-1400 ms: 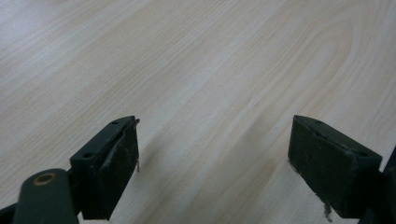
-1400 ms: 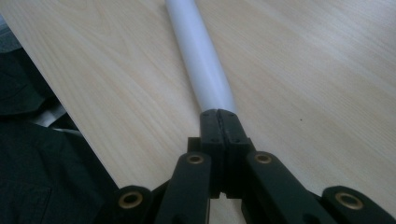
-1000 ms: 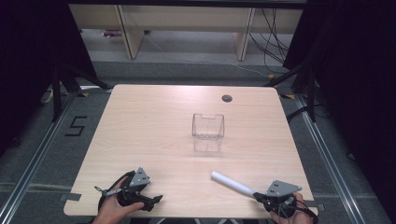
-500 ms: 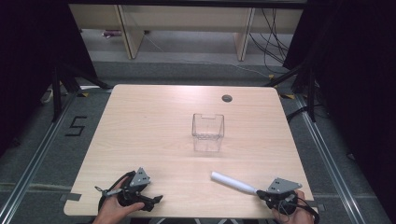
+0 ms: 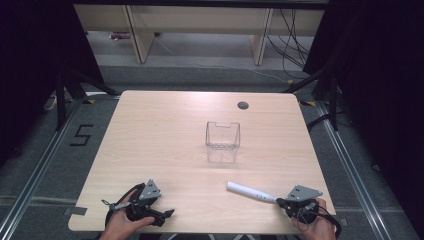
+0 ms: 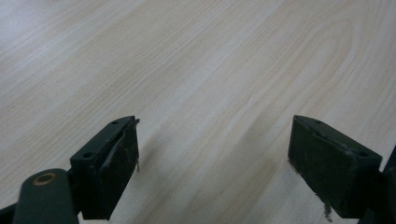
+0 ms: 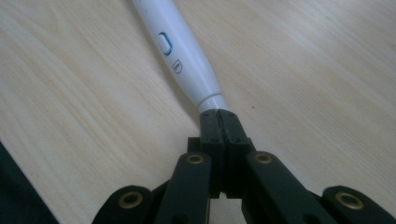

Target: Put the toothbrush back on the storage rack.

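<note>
A white pen-shaped handle [image 5: 250, 191] with a blue-ringed button [image 7: 164, 44] lies flat on the wooden table [image 5: 150, 140] near its front right. My right gripper [image 5: 278, 201] is at the handle's narrow end. In the right gripper view its jaws [image 7: 219, 114] are pressed together, and the handle's [image 7: 182, 56] thin tip runs into the seam between them. A clear plastic box [image 5: 223, 142] stands upright at the table's middle, apart from both grippers. My left gripper [image 5: 167, 214] rests at the front left. It is open [image 6: 212, 168] over bare wood, with nothing between its pads.
A small dark round grommet [image 5: 243, 105] sits in the tabletop near the far edge. Beyond the table stand wooden shelving legs [image 5: 135, 35] and loose cables on the floor [image 5: 295, 40]. A floor marking "5" [image 5: 82, 135] lies to the left.
</note>
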Demonstrator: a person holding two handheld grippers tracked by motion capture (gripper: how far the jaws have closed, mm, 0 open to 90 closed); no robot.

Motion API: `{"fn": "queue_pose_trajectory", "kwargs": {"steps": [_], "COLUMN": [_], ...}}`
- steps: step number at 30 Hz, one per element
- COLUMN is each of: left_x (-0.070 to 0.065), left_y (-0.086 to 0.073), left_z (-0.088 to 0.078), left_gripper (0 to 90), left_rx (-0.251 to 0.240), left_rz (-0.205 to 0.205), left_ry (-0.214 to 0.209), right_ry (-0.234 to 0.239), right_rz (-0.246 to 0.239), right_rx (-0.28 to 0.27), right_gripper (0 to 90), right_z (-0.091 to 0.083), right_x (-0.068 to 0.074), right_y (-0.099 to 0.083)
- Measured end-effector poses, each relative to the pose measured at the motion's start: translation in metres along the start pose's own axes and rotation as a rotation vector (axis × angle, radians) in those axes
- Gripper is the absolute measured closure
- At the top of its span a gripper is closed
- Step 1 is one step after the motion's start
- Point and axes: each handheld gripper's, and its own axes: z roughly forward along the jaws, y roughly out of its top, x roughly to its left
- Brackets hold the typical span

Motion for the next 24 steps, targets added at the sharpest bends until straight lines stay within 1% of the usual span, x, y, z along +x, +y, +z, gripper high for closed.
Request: {"fn": "queue_pose_trajectory", "kwargs": {"steps": [1, 4, 7, 9, 11, 13, 14, 15, 17, 20, 24], "left_x": [0.0, 0.0, 0.0, 0.0, 0.0, 0.0, 0.0, 0.0, 0.0, 0.0, 0.0], "left_y": [0.0, 0.0, 0.0, 0.0, 0.0, 0.0, 0.0, 0.0, 0.0, -0.001, 0.0], "left_z": [0.0, 0.0, 0.0, 0.0, 0.0, 0.0, 0.0, -0.001, 0.0, 0.0, -0.001], "left_gripper": [15.6, 15.6, 15.6, 15.6, 15.6, 15.6, 15.6, 15.6, 15.6, 15.6, 15.6], "left_rx": [0.002, 0.002, 0.003, 0.003, 0.003, 0.003, 0.0, 0.005, 0.0, 0.0, 0.007], "left_rz": [0.001, 0.002, 0.003, 0.002, 0.002, 0.002, -0.003, -0.004, -0.003, -0.004, -0.003], "left_ry": [0.001, 0.0, 0.0, 0.0, 0.0, 0.0, -0.007, -0.009, -0.006, -0.006, -0.012], "right_ry": [-0.012, -0.011, -0.023, -0.02, -0.025, -0.027, -0.033, -0.029, -0.038, -0.036, -0.048], "right_rz": [0.009, 0.011, 0.003, 0.012, -0.002, -0.001, -0.007, 0.002, 0.0, 0.006, 0.0], "right_rx": [-0.004, -0.003, -0.003, 0.003, 0.005, 0.005, 0.003, 0.013, 0.01, 0.016, 0.022], "right_gripper": [89.8, 89.8, 89.8, 89.8, 89.8, 89.8, 89.8, 89.8, 89.8, 89.7, 89.8], "right_z": [-0.001, 0.0, 0.002, 0.002, 0.004, 0.005, 0.006, 0.006, 0.007, 0.007, 0.009], "right_x": [-0.001, -0.003, -0.006, -0.006, -0.009, -0.011, -0.012, -0.012, -0.014, -0.015, -0.018], "right_y": [0.001, 0.002, 0.003, 0.003, 0.004, 0.005, 0.005, 0.005, 0.005, 0.006, 0.007]}}
